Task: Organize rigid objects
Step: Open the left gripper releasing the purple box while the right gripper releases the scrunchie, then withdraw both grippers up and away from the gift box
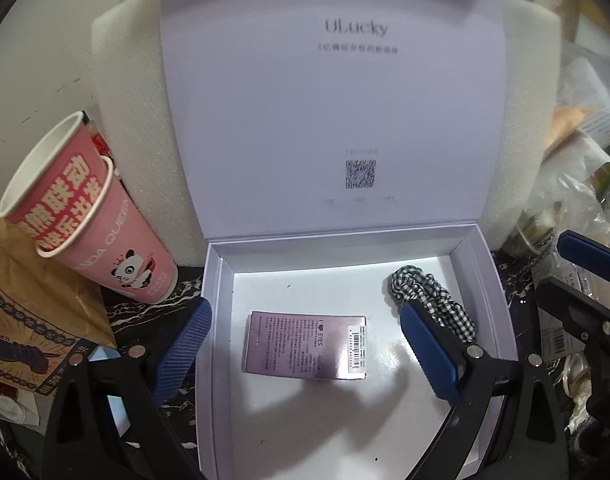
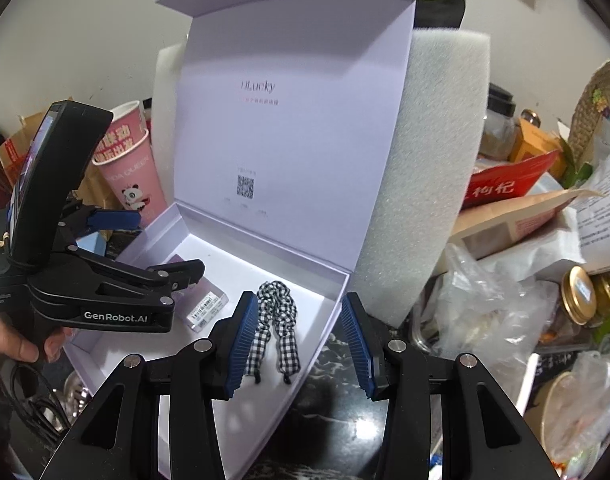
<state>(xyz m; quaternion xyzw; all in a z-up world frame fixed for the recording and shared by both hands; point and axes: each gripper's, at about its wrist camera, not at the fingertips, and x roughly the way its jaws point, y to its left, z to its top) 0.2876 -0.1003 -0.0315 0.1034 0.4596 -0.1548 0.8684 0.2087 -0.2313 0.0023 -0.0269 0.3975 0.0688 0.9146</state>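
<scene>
Both grippers, left (image 1: pixel 305 344) and right (image 2: pixel 301 336), gape empty over the white box (image 1: pixel 493 280); its small light, stiff carton (image 1: pixel 305 346) wants gripping across its narrow sides

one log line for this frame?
left tool: open, empty | right tool: open, empty | white box: lid up | inside: small carton, checked scrunchie

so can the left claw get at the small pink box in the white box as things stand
Probably yes. The left claw hangs open right over the small pink box, which lies flat on the white box floor with the lid up; the checked scrunchie sits off to one side.
</scene>
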